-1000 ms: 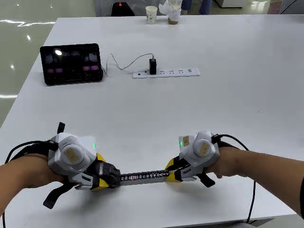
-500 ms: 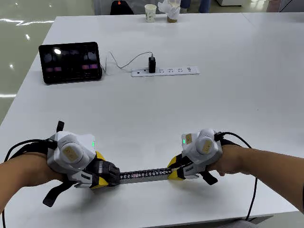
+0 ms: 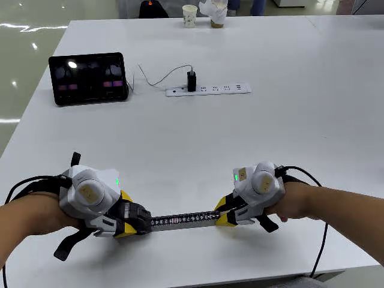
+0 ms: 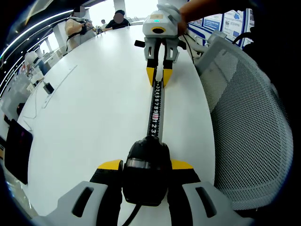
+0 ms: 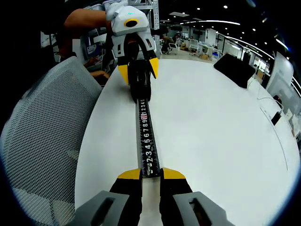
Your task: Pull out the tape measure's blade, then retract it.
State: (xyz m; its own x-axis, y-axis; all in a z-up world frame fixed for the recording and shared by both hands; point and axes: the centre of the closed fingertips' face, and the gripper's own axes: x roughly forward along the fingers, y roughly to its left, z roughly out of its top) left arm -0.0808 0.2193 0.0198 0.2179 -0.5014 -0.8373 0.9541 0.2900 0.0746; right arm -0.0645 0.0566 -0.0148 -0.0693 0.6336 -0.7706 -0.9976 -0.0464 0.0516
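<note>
The black tape measure case (image 3: pixel 133 219) sits near the table's front edge, clamped in my left gripper (image 3: pixel 129 219); up close the tape measure case (image 4: pixel 146 170) fills the space between the yellow-tipped jaws. Its numbered blade (image 3: pixel 183 219) stretches flat over the table to my right gripper (image 3: pixel 224 214), which is shut on the blade's end. In the right gripper view the blade (image 5: pixel 146 142) runs from between the right gripper (image 5: pixel 150 176) jaws up to the tape measure case (image 5: pixel 139 81). The right gripper (image 4: pixel 159 78) also appears at the blade's (image 4: pixel 155 107) far end.
On the white table (image 3: pixel 240 138) a dark tablet (image 3: pixel 89 78) stands at far left, with a white power strip (image 3: pixel 207 90), a black plug and a cable beside it. Paper cups (image 3: pixel 190 15) stand at the far edge. A mesh chair (image 4: pixel 249 122) is beside the table.
My right gripper has moved a little to the right with the blade's end, so more of the blade is out. The left gripper and case have stayed put.
</note>
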